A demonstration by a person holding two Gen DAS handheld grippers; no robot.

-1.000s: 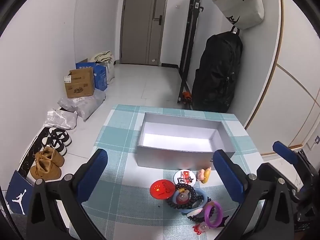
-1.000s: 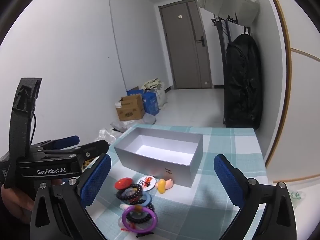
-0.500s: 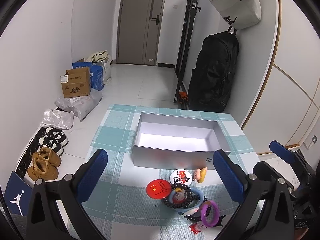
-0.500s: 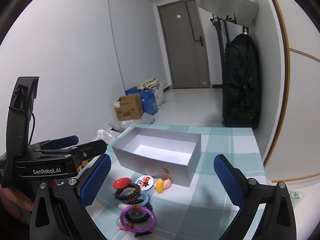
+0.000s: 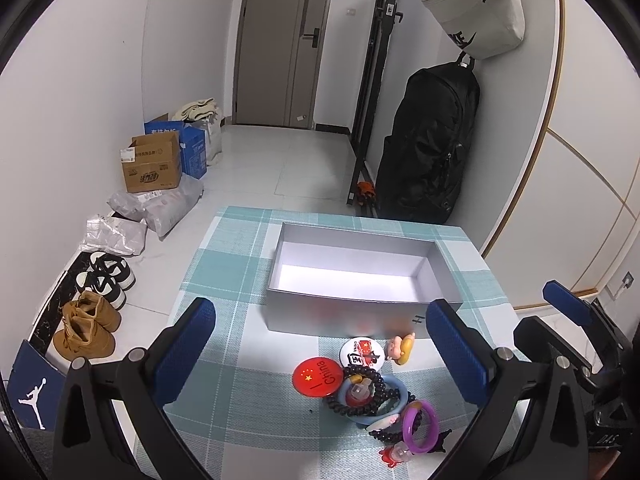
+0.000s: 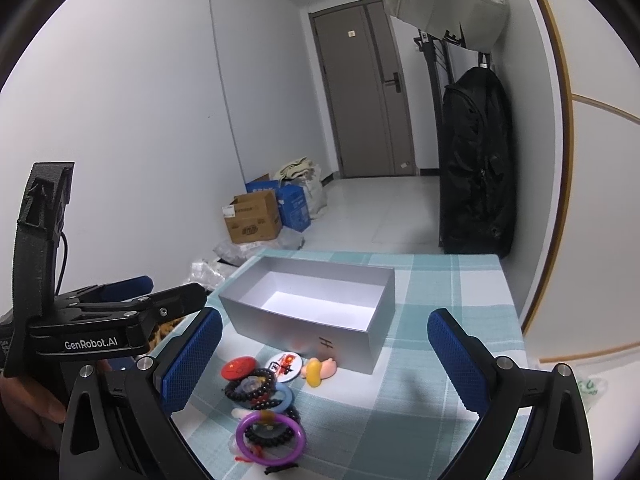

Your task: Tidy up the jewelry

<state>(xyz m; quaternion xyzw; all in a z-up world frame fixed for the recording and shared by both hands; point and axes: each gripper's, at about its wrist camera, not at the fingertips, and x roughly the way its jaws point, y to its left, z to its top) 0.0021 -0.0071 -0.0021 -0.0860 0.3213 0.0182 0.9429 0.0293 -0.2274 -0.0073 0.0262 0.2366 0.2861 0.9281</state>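
Your left gripper (image 5: 320, 364) hovers over the near edge of the desk (image 5: 224, 264), jaws spread wide and holding nothing, and your right gripper (image 6: 324, 360) is the same: jaws fully apart, nothing between the blue pads. The jewelry pile (image 5: 376, 400) lies on the checked cloth just near of the open grey box (image 5: 340, 312), closer to the right side, apart from both grippers. In it, the red badge (image 5: 317, 376) reads "I Chına" beside yellow stars, and the white badge (image 5: 362, 354) just beyond it carries red and black characters with small lettering too fine to read. A black bead bracelet (image 5: 360, 396) loops over a light blue ring (image 5: 396, 400), a purple ring (image 6: 270, 438) lies nearest you, and a small pink-and-yellow figure (image 6: 318, 370) rests right by the box's front wall. That wall shows a small mark like an "H" (image 6: 326, 344) near its right corner. From the right wrist view your left gripper's body reads "GenRobot.AI" (image 6: 91, 344). Off the desk to the left, a brown carton (image 5: 152, 166) and a blue box (image 5: 192, 152) bear print too blurred to read, and a blue bag (image 5: 32, 396) at the near left shows the white Jumpman figure. The pale bag (image 5: 476, 4) hanging on the far right wall above a black backpack (image 5: 432, 140) has black letters, partly cut off.
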